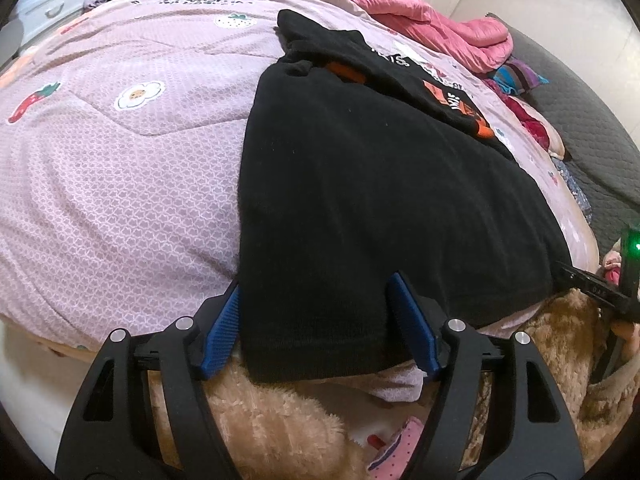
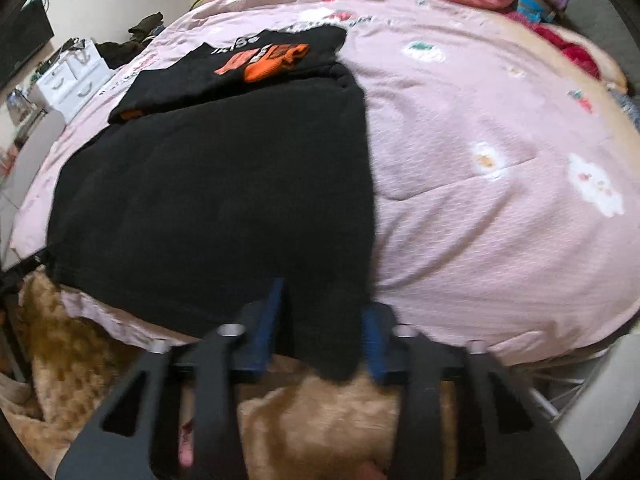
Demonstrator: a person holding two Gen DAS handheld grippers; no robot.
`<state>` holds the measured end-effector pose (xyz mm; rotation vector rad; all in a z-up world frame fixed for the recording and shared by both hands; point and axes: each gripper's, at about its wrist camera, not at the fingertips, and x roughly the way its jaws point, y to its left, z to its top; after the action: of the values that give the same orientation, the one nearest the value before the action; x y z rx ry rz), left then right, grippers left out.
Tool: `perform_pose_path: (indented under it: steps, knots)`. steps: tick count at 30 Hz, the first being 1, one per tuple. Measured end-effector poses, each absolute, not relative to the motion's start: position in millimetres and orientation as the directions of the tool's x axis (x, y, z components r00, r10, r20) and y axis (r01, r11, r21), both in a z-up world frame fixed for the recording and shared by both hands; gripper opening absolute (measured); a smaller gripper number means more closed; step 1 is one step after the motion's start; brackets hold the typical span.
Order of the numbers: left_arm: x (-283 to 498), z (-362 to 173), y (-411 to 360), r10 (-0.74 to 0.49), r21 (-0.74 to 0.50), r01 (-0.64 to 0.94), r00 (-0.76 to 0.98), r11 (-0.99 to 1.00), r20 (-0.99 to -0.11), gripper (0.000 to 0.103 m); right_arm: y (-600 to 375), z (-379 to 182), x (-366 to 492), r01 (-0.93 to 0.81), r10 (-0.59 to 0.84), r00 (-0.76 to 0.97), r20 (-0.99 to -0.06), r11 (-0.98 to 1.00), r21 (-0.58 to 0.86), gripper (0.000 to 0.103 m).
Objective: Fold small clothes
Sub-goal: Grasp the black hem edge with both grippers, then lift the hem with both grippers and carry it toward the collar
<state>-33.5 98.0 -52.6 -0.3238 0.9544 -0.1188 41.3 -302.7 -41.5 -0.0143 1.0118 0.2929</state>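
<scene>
A black garment (image 1: 360, 184) with an orange print (image 1: 452, 104) at its far end lies spread flat on a pink quilt. My left gripper (image 1: 320, 316) straddles its near left corner. The blue pads (image 1: 224, 328) stand wide apart, with flat cloth filling the gap and no pinch to be seen. In the right wrist view the same garment (image 2: 208, 192) lies with the print (image 2: 260, 60) at the back. My right gripper (image 2: 324, 320) is at the near right corner, and a bunched tongue of black cloth hangs down between its blue pads (image 2: 268, 320).
The pink quilt (image 1: 120, 168) covers the bed. A bright pink blanket (image 1: 452, 28) is heaped at the far side, with colourful clothes (image 1: 516, 76) beside it. White drawers (image 2: 76, 80) stand beyond the bed. A tan fluffy blanket (image 1: 280, 424) hangs below the near edge.
</scene>
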Motion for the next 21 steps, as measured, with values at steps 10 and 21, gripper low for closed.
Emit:
perform_pose_path:
  steps: [10, 21]
  knots:
    - [-31, -51, 108, -0.230, -0.342, -0.081, 0.595, 0.936, -0.770, 0.042, -314, -5, 29, -0.323, 0.410, 0.603, -0.684, 0.910, 0.261, 0.008]
    - [-36, -34, 111, -0.237, -0.361, -0.069, 0.637, 0.930, -0.733, 0.005, -319, 34, 48, -0.323, 0.453, 0.710, -0.539, 0.890, 0.321, 0.008]
